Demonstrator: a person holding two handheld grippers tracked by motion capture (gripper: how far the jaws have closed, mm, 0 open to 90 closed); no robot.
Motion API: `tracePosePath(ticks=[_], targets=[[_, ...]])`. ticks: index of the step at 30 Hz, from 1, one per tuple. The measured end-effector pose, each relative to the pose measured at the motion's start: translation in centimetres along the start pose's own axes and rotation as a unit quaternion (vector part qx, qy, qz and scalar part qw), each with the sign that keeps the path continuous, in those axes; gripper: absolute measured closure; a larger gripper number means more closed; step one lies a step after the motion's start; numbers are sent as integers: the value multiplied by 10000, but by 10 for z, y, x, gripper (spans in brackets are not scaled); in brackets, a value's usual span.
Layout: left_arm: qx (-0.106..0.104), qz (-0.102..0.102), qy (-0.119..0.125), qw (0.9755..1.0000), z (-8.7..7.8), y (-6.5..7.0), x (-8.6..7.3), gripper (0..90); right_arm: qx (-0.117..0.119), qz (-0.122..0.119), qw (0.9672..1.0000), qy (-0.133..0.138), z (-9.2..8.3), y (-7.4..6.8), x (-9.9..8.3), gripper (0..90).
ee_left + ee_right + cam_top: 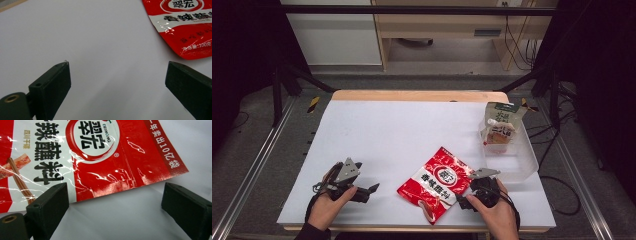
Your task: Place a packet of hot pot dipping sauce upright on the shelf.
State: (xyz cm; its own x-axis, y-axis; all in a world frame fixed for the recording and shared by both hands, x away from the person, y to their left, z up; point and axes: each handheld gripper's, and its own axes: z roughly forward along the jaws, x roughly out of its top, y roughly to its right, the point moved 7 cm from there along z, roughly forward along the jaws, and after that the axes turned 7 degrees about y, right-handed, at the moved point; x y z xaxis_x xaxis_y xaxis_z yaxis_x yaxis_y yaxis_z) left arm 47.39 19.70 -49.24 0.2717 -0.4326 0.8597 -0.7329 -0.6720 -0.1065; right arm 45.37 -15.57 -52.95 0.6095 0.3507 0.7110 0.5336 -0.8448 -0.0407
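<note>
Place read as a lab or recording rig. White table (402,130) stood inside a black metal frame (412,10), with rails (257,160) along both sides. Cables (517,45) hung and trailed over grey floor (422,82). Plain wooden desk (437,25) and white cabinet (332,40) stood behind.

A glossy red-and-white seasoning packet (438,183) lies flat on the table, its top edge tilted toward one o'clock.
</note>
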Motion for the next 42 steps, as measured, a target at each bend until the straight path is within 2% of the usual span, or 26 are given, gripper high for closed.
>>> tracePosePath(ticks=[4,8,15,19,21,23,29,35,42], targets=[[-22,22,-20,10000,1,1,0,62,87,93,9999,14,2,-2,1,80],[-42,36,-31,10000,1,3,0,62,201,83,9998,-10,5,-6,2,81],[-55,44,-36,10000,2,4,0,62,235,79,9997,16,5,-6,4,87],[-94,52,-42,9999,3,6,1,62,223,55,9997,18,6,-8,4,82],[-139,67,-55,9999,5,11,2,62,236,-71,9996,105,5,-9,6,84],[-190,120,-70,9997,7,15,3,62,146,-237,9995,177,4,-7,10,80],[-338,258,-151,9990,16,30,4,62,-29,-451,9985,308,8,-3,25,69],[-384,331,-189,9985,19,35,4,62,-157,-409,9989,161,23,11,35,69],[-406,346,-195,9984,19,36,4,62,-220,-337,9992,63,30,22,36,71]])
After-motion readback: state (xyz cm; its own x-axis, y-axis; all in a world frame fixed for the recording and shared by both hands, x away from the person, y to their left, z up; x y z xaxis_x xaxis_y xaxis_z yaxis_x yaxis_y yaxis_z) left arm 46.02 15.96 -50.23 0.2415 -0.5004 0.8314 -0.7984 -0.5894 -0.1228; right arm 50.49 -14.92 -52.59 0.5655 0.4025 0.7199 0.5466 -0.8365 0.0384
